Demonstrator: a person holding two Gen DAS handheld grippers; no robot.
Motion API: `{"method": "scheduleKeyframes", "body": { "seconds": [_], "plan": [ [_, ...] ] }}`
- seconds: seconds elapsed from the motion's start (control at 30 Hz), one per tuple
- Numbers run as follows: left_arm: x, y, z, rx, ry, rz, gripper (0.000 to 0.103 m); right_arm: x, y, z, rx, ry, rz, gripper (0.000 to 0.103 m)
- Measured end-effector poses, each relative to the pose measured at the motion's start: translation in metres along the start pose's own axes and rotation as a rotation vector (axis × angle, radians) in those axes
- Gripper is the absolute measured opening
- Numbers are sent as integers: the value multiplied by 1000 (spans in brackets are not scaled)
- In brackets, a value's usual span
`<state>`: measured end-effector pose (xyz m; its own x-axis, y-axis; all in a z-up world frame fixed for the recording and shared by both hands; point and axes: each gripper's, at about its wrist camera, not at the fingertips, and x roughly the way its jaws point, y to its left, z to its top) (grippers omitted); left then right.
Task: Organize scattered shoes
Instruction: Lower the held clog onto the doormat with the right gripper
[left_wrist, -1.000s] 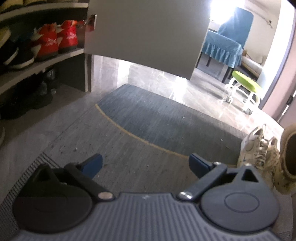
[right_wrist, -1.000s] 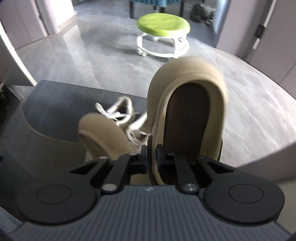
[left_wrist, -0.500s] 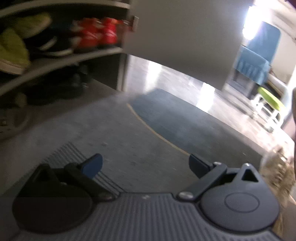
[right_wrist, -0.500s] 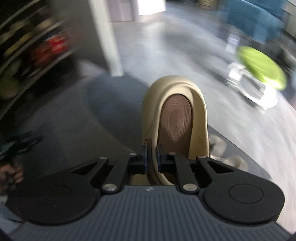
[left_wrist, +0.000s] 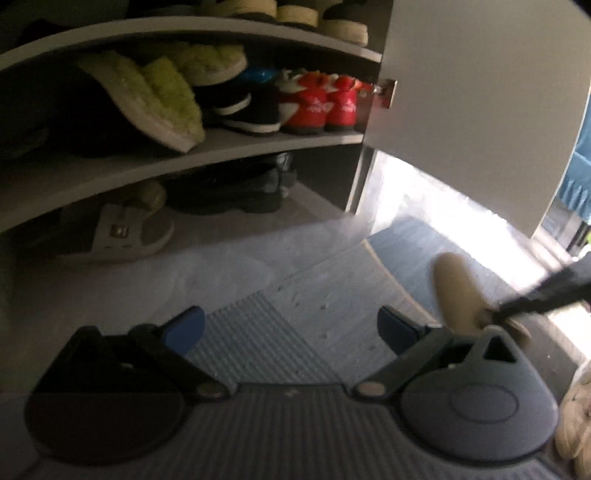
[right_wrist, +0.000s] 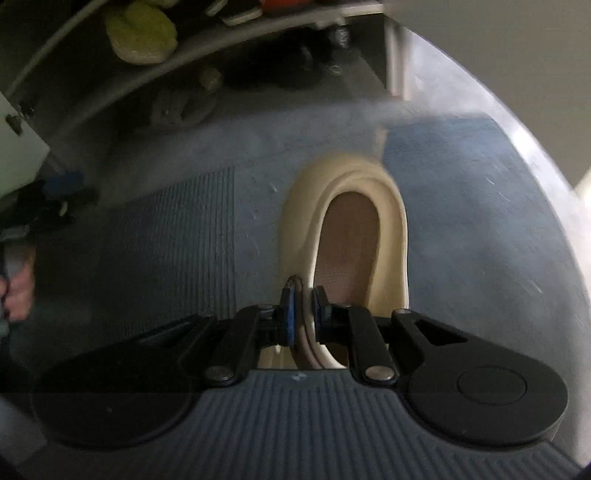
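Fingers (right_wrist: 287, 317) pinch beige slipper (right_wrist: 347, 229) rim; mat (right_wrist: 461, 221) below.

A home entryway: an open shoe cabinet (left_wrist: 258, 147) stocked with slippers (left_wrist: 159, 96), beside a doormat (left_wrist: 295, 332).

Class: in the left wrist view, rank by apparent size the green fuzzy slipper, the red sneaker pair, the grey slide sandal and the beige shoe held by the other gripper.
1. Green fuzzy slipper
2. Grey slide sandal
3-4. Red sneaker pair and beige shoe: look alike; the blurred beige shoe is nearer, so unranked.
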<state>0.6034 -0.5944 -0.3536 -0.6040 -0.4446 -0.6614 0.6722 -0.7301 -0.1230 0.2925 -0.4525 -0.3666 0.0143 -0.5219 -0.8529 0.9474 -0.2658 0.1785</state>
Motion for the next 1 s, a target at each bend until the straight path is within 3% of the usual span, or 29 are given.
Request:
{"method": "scheduleKeyframes", "body": {
  "seconds": [0.23, 0.37, 0.5, 0.63, 0.73, 0.77, 0.8, 0.9, 1.0],
  "plan": [
    [-4, -13, -11, 98, 24, 3, 101, 59, 26, -7, -38, -5, 48, 7],
    [-13, -29, -25, 179, 24, -80, 101, 77, 20, -17, 41, -62, 109, 9],
    [-11, -49, -39, 260, 56, -119, 101, 48, 5, -31, 143, -120, 162, 15],
    [-9, -58, -48, 295, 59, -141, 101, -6, -22, -73, 315, -148, 215, 37],
    [-3, -58, -51, 278, 76, -162, 101, -28, -30, -126, 367, -56, 192, 44],
    [-1, -57, -52, 268, 86, -168, 101, -32, -31, -146, 383, 4, 176, 44],
    [1, -57, -53, 261, 94, -170, 101, -34, -32, -176, 424, 124, 163, 44],
    [10, -54, -52, 230, 118, -175, 101, -26, -34, -224, 557, 297, 234, 44],
    [17, -54, -48, 178, 134, -198, 101, -15, -31, -245, 602, 397, 248, 44]
  ]
}}
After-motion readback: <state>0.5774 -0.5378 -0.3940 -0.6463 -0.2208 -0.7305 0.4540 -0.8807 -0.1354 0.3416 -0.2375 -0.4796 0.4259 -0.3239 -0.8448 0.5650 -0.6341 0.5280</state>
